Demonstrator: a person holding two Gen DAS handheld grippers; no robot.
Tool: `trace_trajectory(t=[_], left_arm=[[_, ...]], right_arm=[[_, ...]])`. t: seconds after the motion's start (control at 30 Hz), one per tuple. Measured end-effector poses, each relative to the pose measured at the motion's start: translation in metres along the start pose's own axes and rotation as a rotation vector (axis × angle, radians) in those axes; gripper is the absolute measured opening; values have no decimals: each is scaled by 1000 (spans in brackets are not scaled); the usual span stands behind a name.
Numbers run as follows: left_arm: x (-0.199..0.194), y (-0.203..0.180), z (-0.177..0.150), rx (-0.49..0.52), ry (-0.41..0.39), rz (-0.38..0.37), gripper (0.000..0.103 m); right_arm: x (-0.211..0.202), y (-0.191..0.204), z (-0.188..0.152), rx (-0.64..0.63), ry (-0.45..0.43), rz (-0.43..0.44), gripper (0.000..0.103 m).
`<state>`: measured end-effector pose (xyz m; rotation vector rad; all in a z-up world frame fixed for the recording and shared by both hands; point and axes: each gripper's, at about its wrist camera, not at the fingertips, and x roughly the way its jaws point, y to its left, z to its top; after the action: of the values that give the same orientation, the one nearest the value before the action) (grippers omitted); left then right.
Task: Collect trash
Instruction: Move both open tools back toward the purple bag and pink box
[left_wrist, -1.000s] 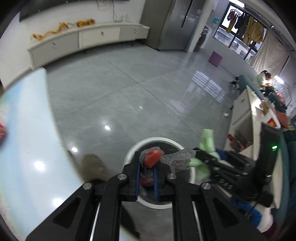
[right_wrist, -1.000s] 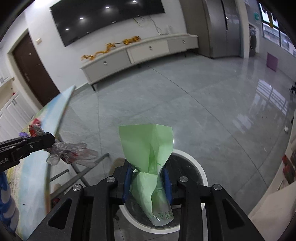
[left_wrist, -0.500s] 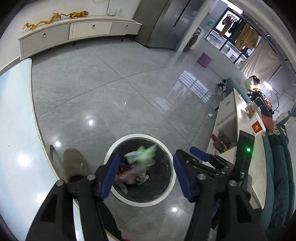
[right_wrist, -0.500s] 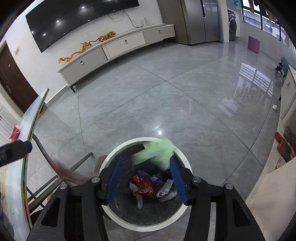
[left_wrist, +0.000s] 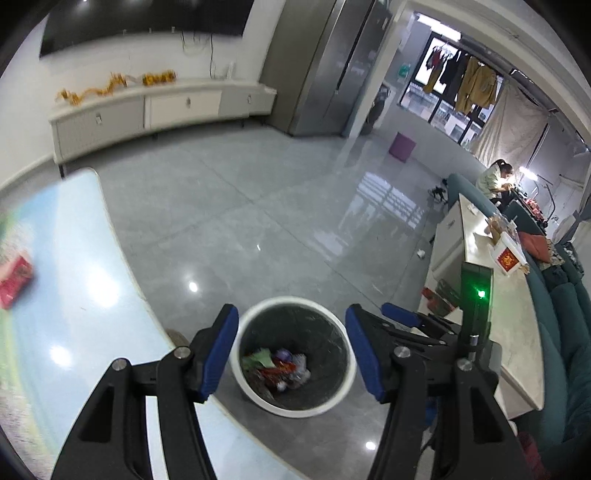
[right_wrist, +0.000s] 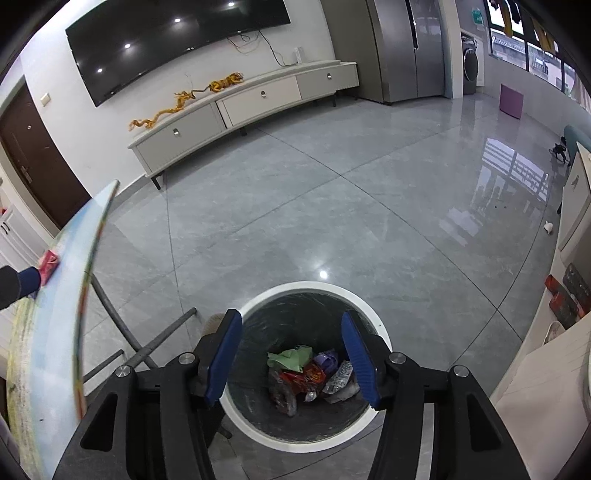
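A round white-rimmed trash bin with a black liner stands on the floor; it also shows in the right wrist view. Inside lie a green paper, a red wrapper and other scraps. My left gripper is open and empty above the bin. My right gripper is open and empty above the bin too. A red packet lies on the table at the left, also seen in the right wrist view.
The glossy pale-blue table is at the left, its edge next to the bin, metal legs beneath. A white cabinet and a teal sofa stand at the right. Grey tiled floor stretches ahead to a TV console.
Both grippers opened and dropped their trash, the red-and-clear wrapper and the green paper, into the bin. The left gripper has since swung back toward the table.
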<state>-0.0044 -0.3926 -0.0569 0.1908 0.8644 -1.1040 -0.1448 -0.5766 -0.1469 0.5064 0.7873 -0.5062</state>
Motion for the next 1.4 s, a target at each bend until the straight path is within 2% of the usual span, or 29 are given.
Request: trace_trajectory(t=[0.17,0.37,0.6,0.67,0.8,1.1,1.4], left_arm=[[-48,5,-4,33,-104,61,58],[-99,23,-15,25,-157,118,58],[-166,47,-36,28,-222,235,59],[-188,55,-42,21,-252,269,62],[-238,77,-51,-10,-328,349,68],[-347,138,-88,-127,-445,516,69],[-412,160,-147,-222,-542,638,73]], right_arm=[[-24,15,6,-20,-45,27,58],[-57,41,14,-60,-111,76,62],[-97,83,17,-143,-177,133,64],[-110,97,16,-169,-197,148,64],[-135,122,13,-215,-237,176,65],[-189,175,0,-320,-329,234,67],[-239,215,-21,-418,-421,293,72]])
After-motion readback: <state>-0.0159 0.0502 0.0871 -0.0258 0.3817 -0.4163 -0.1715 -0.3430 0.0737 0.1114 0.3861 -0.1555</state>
